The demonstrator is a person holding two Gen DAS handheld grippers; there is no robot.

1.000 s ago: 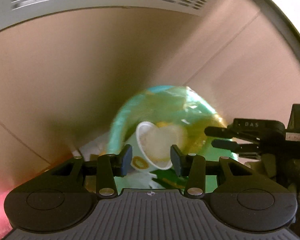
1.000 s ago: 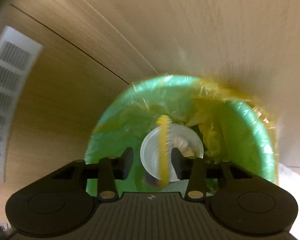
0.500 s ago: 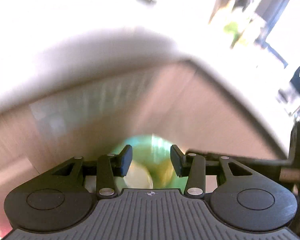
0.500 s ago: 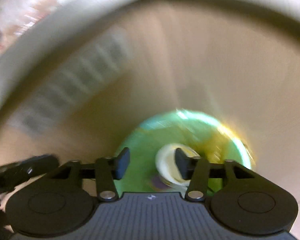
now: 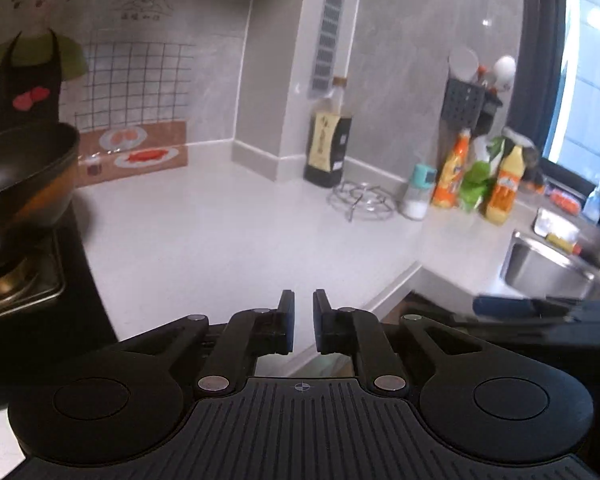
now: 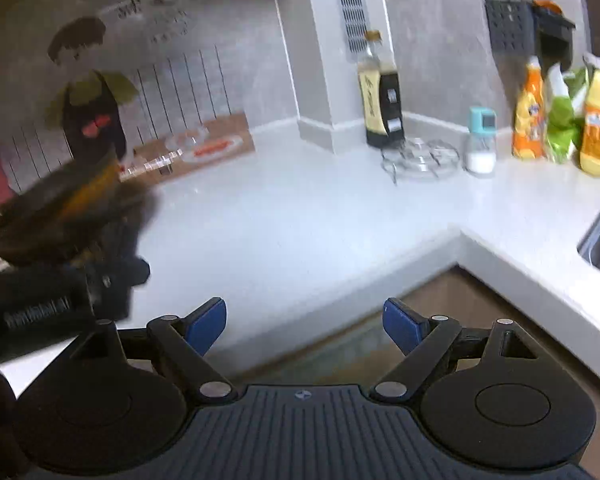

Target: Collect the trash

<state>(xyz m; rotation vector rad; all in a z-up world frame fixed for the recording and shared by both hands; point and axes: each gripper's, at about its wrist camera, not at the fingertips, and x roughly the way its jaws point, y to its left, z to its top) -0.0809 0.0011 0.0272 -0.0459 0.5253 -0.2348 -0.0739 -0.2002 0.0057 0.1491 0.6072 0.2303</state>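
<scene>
My left gripper (image 5: 303,322) is empty, its jaws almost together with a narrow gap, and sits above the front edge of the white countertop (image 5: 236,240). My right gripper (image 6: 305,322) is wide open and empty, in front of the counter's inner corner (image 6: 458,234). The right gripper also shows in the left wrist view (image 5: 540,308), and the left gripper shows in the right wrist view (image 6: 60,296). No trash and no bin show in either view.
A dark wok (image 5: 24,176) sits on the stove at the left. A soy sauce bottle (image 5: 329,144), a wire trivet (image 5: 360,200), a salt shaker (image 5: 418,192), orange and yellow bottles (image 5: 504,184) and a steel sink (image 5: 548,268) stand along the back and right.
Both grippers rose from over the green-lined bin with the paper cup up to counter height. The left jaws closed nearly together; the right jaws opened wide. The bin has left the view.
</scene>
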